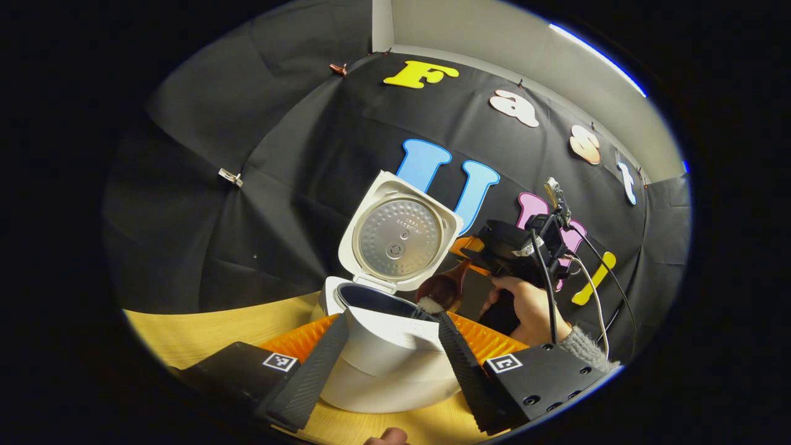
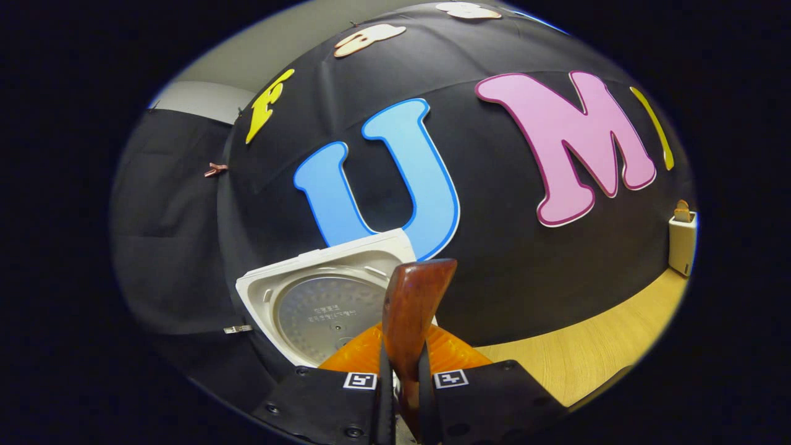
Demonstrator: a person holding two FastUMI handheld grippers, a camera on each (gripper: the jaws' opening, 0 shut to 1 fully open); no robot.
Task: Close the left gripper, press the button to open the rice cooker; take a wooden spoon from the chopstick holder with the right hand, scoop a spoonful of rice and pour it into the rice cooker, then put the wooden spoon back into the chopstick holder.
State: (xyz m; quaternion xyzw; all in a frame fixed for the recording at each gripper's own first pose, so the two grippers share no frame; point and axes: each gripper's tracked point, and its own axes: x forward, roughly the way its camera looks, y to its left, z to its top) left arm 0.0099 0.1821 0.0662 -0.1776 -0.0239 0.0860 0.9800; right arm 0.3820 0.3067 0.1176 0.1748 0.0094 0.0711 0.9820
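Observation:
The white rice cooker (image 1: 383, 364) stands on the wooden table with its lid (image 1: 398, 235) swung up and its dark inner pot (image 1: 371, 300) exposed. My left gripper (image 1: 386, 364) is open, its two fingers spread wide just in front of the cooker's body. Farther off, a hand holds my right gripper (image 1: 488, 259), which is shut on the wooden spoon (image 1: 442, 290). The spoon's bowl is tipped down over the pot's right rim, with white rice (image 1: 431, 304) at its lip. In the right gripper view, my right gripper (image 2: 405, 364) clamps the spoon's handle (image 2: 411, 303), with the raised lid (image 2: 321, 303) just beyond.
The white chopstick holder (image 2: 682, 242) stands at the far right on the table (image 2: 593, 352), against the black cloth wall. Cables (image 1: 593, 272) trail from the right gripper. Bare tabletop (image 1: 204, 334) lies left of the cooker.

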